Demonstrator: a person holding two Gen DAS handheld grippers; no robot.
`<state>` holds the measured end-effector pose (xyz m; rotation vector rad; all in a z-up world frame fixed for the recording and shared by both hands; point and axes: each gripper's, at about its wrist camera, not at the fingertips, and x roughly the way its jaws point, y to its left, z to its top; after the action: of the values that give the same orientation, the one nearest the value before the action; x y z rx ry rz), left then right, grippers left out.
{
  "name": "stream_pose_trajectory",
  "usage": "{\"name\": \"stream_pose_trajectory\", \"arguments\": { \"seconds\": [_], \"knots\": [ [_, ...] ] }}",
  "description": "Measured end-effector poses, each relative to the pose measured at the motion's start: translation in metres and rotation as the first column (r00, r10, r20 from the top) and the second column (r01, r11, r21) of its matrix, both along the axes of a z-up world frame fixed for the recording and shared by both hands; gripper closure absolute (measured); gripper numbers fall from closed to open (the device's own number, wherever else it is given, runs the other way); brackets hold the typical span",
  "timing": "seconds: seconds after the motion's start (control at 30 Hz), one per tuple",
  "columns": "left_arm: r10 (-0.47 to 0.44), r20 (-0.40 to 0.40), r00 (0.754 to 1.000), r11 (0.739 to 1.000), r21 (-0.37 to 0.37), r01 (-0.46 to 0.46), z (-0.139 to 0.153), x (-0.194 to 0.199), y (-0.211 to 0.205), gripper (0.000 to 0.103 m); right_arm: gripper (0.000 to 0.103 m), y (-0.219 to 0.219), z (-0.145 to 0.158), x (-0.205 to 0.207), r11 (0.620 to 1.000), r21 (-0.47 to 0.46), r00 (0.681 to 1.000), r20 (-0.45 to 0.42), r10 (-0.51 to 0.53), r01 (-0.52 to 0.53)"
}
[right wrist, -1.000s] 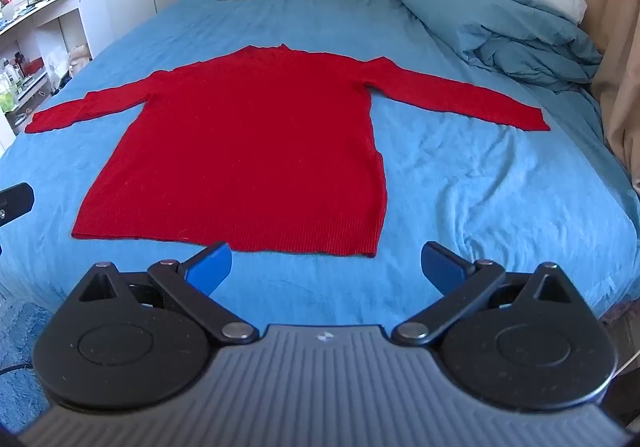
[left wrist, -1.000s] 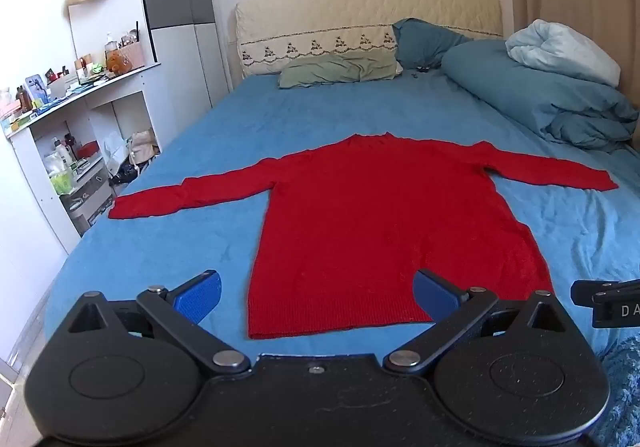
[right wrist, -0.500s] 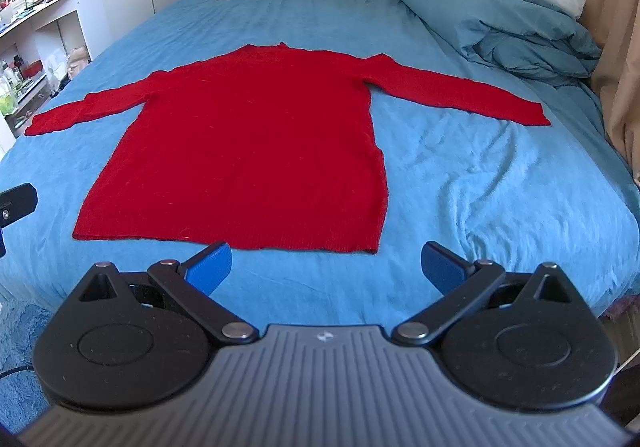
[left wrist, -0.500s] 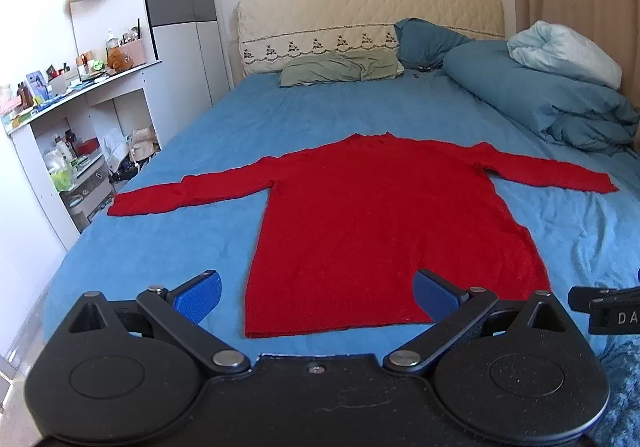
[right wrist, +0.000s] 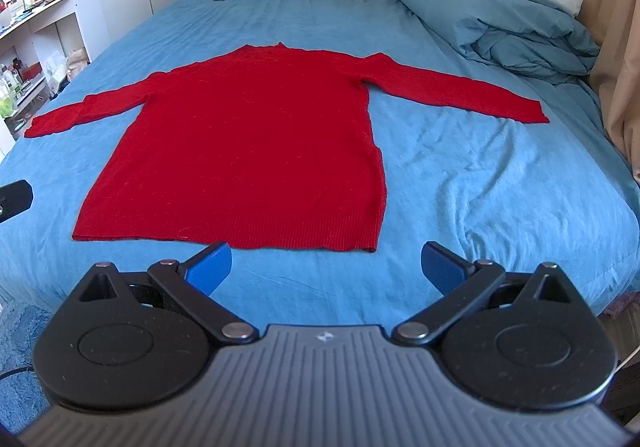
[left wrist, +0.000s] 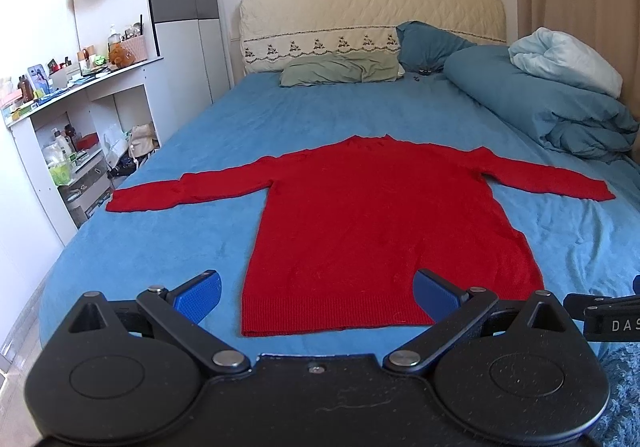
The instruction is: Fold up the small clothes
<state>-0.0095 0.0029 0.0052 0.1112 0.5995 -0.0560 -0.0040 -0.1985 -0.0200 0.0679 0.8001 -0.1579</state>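
- Red sweater (left wrist: pixel 372 223) lies flat on the blue bed (left wrist: pixel 192 247), hem toward the foot, both sleeves spread straight out to the sides, neck toward the headboard (left wrist: pixel 372 19).
- Left hand-held gripper (left wrist: pixel 316 293): jaws spread wide, empty, hanging just short of the hem near its left corner.
- Right hand-held gripper (right wrist: pixel 326 263): jaws likewise spread, nothing between them, off the fabric, level with the hem's right corner.
- Change over the last second: very little. Both views have crept slightly forward; the sweater has not shifted and shows no new crease.
- Reading: folding not yet begun; this looks like the approach before a first grasp.
- Likely next need: pinch the hem corners or a sleeve end. The knit looks soft and limp, so it may sag or drag on the sheet when lifted.
- Folded duvet (right wrist: pixel 512 27) and pillows (left wrist: pixel 340 69) sit well apart from the sweater, out of the working area.
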Motion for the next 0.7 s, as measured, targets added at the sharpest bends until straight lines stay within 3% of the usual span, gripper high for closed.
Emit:
{"name": "stream_pose_trajectory", "arguments": {
  "seconds": [0.7],
  "knots": [
    [0.010, 0.006, 1.000, 1.000, 0.010, -0.010, 0.0035, 0.0013, -0.0073, 0.000, 0.000, -0.0005, -0.0009, -0.0020, 1.000, 0.005, 1.000, 0.003, -0.001, 0.001]
  ]
}}
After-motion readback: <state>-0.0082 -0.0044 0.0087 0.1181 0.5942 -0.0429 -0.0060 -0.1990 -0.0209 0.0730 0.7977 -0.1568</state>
